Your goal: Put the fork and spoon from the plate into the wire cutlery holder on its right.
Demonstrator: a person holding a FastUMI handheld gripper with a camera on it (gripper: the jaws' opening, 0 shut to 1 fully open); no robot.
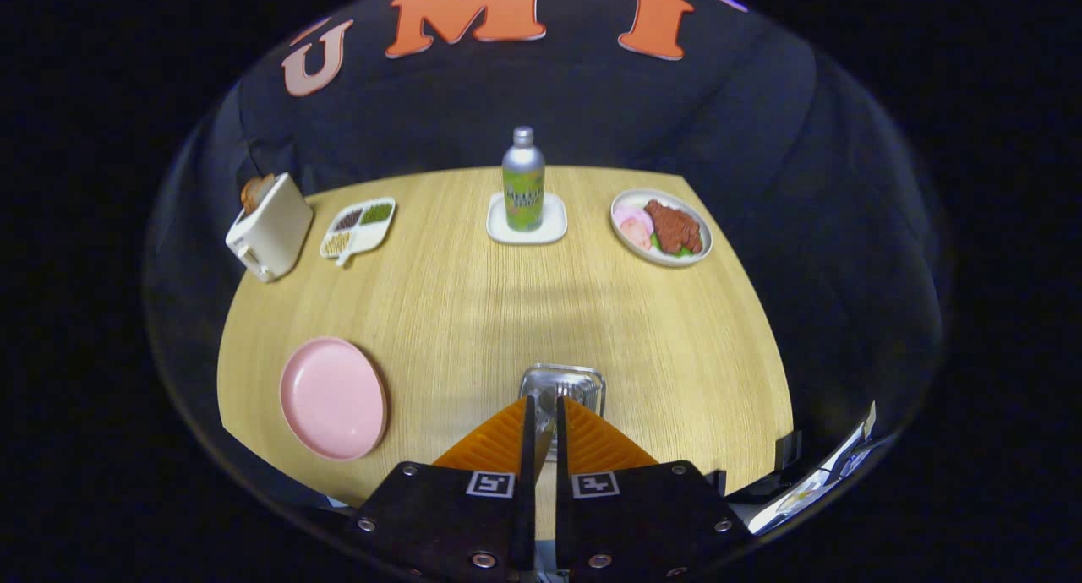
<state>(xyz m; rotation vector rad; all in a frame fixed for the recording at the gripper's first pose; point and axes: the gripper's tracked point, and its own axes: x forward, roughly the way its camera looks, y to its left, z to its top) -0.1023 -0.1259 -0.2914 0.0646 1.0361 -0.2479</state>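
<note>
gripper (pixel 545 405): fingers nearly together, narrow gap, nothing visible between them
wire cutlery holder (pixel 562 384): just ahead of fingertips, partly hidden by them; shiny metal inside, can't tell which utensil
pink plate (pixel 332 397): left of holder, bare
table (pixel 473 304): wood
far side: toaster (pixel 269 226), divided tray (pixel 358 226), bottle (pixel 523 190) on white coaster (pixel 527 226), food plate (pixel 661 226)
</note>
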